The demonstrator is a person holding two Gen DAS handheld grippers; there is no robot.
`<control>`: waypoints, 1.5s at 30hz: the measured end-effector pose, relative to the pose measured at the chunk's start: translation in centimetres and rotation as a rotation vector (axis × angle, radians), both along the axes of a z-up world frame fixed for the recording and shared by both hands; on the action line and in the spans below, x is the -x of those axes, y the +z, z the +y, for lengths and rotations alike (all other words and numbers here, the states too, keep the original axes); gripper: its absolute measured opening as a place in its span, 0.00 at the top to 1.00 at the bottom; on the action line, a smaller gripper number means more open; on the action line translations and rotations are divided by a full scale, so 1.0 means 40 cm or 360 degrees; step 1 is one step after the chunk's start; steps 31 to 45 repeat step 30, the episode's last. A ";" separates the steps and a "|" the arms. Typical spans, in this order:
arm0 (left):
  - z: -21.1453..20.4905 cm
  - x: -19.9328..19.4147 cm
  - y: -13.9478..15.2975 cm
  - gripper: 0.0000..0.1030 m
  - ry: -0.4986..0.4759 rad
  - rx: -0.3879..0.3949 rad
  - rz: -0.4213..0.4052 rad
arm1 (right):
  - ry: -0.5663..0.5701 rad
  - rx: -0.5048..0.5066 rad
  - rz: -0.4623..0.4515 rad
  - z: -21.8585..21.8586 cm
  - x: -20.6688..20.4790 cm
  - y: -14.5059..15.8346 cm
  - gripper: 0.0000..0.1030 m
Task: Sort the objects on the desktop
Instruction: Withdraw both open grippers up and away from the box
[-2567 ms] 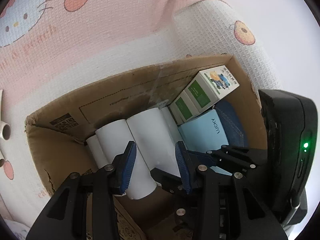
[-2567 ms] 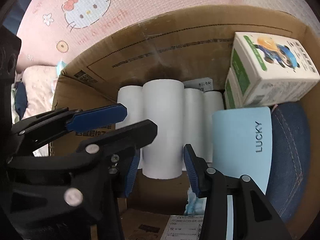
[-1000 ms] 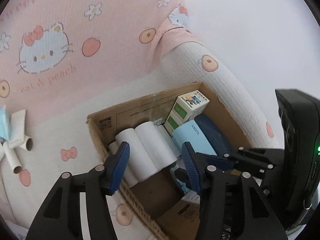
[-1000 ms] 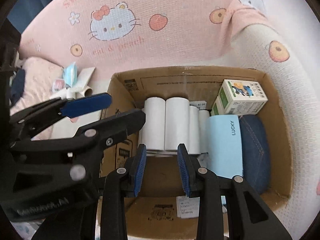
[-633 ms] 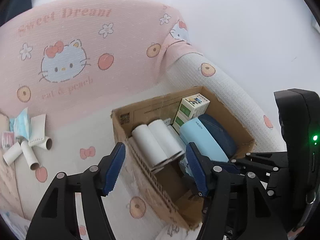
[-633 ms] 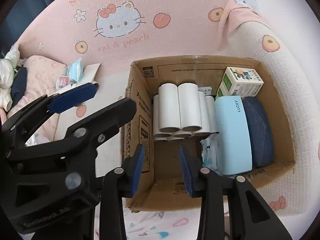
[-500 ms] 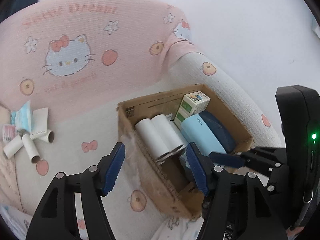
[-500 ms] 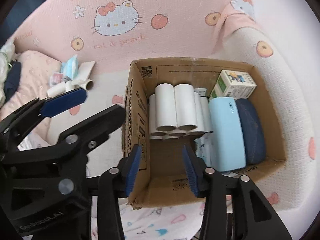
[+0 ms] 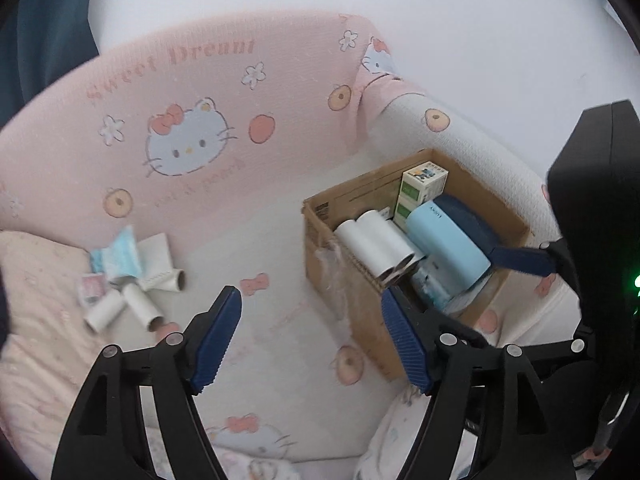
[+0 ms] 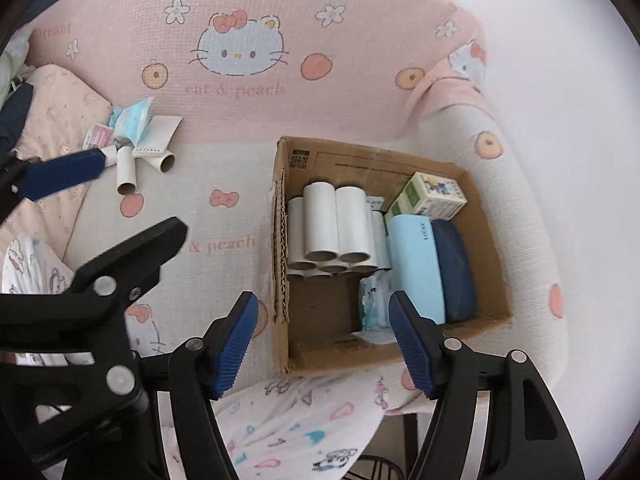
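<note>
A brown cardboard box [image 10: 280,240] sits on a pink Hello Kitty sofa seat. It holds several white paper tubes [image 10: 336,228], a light blue case [image 10: 416,264], a dark blue case [image 10: 456,268] and a small white-green carton [image 10: 432,196]. The box also shows in the left wrist view [image 9: 344,300]. Loose white tubes [image 10: 126,170] lie with blue packets [image 10: 132,120] at the far left; they also show in the left wrist view [image 9: 124,308]. My left gripper [image 9: 310,336] is open and empty above the seat. My right gripper [image 10: 320,340] is open and empty above the box's near edge.
The sofa backrest [image 10: 240,60] rises behind the seat and a white armrest [image 10: 520,184] runs along the right of the box. A pale pink cushion [image 10: 52,116] lies at the far left. A printed blanket [image 10: 288,432] lies at the near edge.
Both grippers have pulled up and back from inside the box, and their jaws have opened wider. The loose tubes on the left have come into view. The box contents have not moved.
</note>
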State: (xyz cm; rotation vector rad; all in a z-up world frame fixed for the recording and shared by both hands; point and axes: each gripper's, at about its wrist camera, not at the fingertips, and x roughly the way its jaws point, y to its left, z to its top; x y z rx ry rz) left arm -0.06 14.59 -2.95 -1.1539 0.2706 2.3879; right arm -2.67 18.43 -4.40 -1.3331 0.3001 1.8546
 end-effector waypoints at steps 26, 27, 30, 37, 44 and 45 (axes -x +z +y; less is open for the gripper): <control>-0.081 -0.112 0.154 0.25 -0.0001 0.0017 0.0037 | 0.0085 -0.0277 0.0136 -0.180 -0.013 0.162 0.28; -0.077 -0.114 0.154 0.25 -0.0008 0.0014 0.0031 | 0.0075 -0.0269 0.0143 -0.177 -0.019 0.162 0.28; -0.059 -0.120 0.153 0.25 -0.0017 0.0036 0.0029 | 0.0048 -0.0255 0.0161 -0.172 -0.036 0.158 0.28; -0.059 -0.120 0.153 0.25 -0.0017 0.0036 0.0029 | 0.0048 -0.0255 0.0161 -0.172 -0.036 0.158 0.28; -0.059 -0.120 0.153 0.25 -0.0017 0.0036 0.0029 | 0.0048 -0.0255 0.0161 -0.172 -0.036 0.158 0.28; -0.059 -0.120 0.153 0.25 -0.0017 0.0036 0.0029 | 0.0048 -0.0255 0.0161 -0.172 -0.036 0.158 0.28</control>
